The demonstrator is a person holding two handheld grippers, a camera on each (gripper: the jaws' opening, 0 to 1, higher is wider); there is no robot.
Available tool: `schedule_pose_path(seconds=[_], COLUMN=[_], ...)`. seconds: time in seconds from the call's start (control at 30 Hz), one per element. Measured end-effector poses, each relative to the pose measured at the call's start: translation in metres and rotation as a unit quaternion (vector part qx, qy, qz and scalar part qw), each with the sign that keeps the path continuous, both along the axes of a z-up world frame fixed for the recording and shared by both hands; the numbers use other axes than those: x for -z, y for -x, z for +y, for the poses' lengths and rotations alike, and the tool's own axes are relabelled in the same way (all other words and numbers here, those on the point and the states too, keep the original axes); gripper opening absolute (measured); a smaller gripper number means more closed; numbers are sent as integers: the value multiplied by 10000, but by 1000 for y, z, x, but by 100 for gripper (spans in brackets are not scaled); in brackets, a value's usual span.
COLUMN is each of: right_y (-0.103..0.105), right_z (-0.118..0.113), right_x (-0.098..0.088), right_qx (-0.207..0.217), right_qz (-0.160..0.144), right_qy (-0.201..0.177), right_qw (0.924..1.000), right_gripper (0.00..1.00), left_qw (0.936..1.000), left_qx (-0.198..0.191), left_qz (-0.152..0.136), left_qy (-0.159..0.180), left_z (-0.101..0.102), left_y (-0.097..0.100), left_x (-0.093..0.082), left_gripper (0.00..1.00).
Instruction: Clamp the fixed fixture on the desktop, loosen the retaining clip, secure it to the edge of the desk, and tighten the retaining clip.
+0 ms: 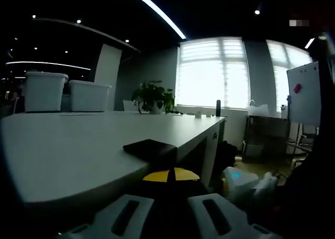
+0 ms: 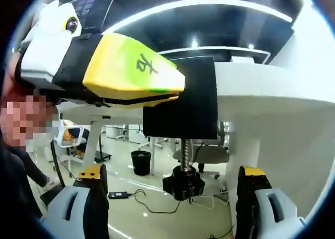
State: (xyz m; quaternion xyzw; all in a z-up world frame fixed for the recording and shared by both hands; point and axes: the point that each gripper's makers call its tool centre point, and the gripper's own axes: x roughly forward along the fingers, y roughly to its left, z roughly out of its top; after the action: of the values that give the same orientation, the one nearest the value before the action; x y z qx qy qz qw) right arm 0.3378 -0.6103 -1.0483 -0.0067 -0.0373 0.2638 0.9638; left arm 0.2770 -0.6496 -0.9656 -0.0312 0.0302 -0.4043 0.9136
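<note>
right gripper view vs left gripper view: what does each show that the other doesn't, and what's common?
Right gripper view, not the left: the clamp's threaded screw and black knob under the desk, the left gripper reaching the clamp, and a black bin.

Left gripper view, not the right: two white storage bins, a potted plant, a whiteboard.

Both: the white desk and the black clamp on its edge.
</note>
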Motion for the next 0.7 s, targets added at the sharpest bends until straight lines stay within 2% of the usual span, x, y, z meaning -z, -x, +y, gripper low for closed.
schedule_pose_path(seconds=[0.07, 0.13, 0.17, 0.23, 0.27, 0.3, 0.4, 0.43, 0.47, 0.5, 0.57, 0.6, 0.67, 0.7], right_y=[-2, -5, -8, -6, -7, -9, -12, -13, -14, -13, -13, -13, -11, -5], right_z=[-7, -7, -12, -10, -10, -9, -10, -12, -12, -11, -12, -12, -16, -14], right_x=[-1, -2, -5, -8, -10, -9, -1, -1, 3, 8, 4, 1, 3, -1], right_qx=[242, 307, 464, 436, 420, 413, 397, 417, 415, 407, 424, 408, 595, 545], right_qz=[-109, -158, -321, -380, -394, -379, -97, -127, 29, 268, 151, 27, 124, 76], right_qy=[304, 296, 531, 533, 450, 467, 362, 380, 409, 228, 271, 319, 456, 462], right_qw=[9992, 9990, 9970, 9969, 9973, 9973, 9985, 9983, 9983, 9986, 9986, 9987, 9971, 9974], right_gripper=[97, 95, 94, 90, 93, 97, 97, 97, 97, 97, 96, 94, 87, 77], left_qw=[10000, 10000, 10000, 10000, 10000, 10000, 10000, 10000, 10000, 10000, 10000, 10000, 10000, 10000], left_qx=[5, 14, 17, 23, 23, 26, 32, 33, 36, 38, 38, 37, 36, 37], left_qz=[-1, 2, 8, 4, 7, 5, 12, 13, 9, 8, 8, 4, 3, 1], left_qy=[7, -3, 0, -11, -6, 0, 10, 10, 2, 2, 4, 2, 6, 11], left_z=[0, -1, -1, -1, -1, -1, -1, -1, -1, -1, 0, 0, 0, 0], left_y=[0, -1, -1, -1, -1, -1, -3, -3, -3, -3, -3, -4, -4, -4], left_x=[0, 1, 1, 1, 1, 1, 2, 2, 2, 2, 2, 2, 2, 2], left_gripper=[1, 1, 1, 1, 1, 1, 1, 1, 1, 1, 1, 1, 1, 1])
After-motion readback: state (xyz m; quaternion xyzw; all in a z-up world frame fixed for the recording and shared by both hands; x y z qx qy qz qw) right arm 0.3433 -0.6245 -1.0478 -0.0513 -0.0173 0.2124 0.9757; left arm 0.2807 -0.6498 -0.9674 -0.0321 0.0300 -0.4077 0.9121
